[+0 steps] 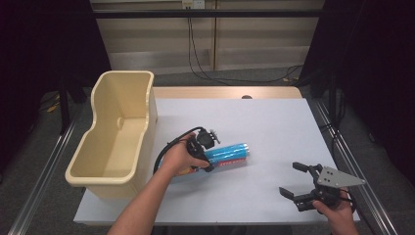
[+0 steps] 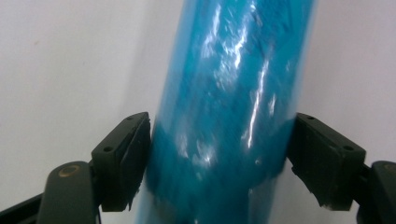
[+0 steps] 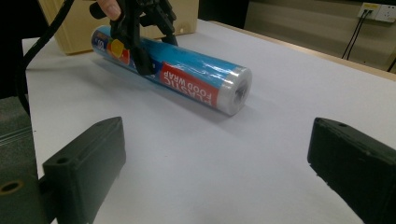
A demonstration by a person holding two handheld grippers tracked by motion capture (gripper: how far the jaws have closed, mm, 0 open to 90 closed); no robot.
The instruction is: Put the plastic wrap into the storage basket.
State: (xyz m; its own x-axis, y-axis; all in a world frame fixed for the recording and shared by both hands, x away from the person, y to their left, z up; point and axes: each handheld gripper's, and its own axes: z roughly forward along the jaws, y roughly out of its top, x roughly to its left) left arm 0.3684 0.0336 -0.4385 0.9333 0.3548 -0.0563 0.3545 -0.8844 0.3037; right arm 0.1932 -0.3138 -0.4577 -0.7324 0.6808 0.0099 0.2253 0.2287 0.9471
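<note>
A blue roll of plastic food wrap (image 1: 230, 152) lies on its side on the white table sheet (image 1: 274, 122), right of the bin. My left gripper (image 1: 207, 157) comes down over the roll's left part, a hand holding it. In the left gripper view both jaws press against the sides of the roll (image 2: 224, 116), so my left gripper (image 2: 219, 158) is shut on it. My right gripper (image 1: 289, 178) rests open near the table's front right corner, apart from the roll. Its view looks between its open jaws at the roll (image 3: 196, 77) and the left gripper (image 3: 144, 46).
A deep cream plastic bin (image 1: 147, 103) stands at the table's left side, empty inside. The bin's wall (image 3: 70, 28) shows behind the roll in the right gripper view. Cables and a wall socket (image 3: 376, 11) lie beyond the far table edge.
</note>
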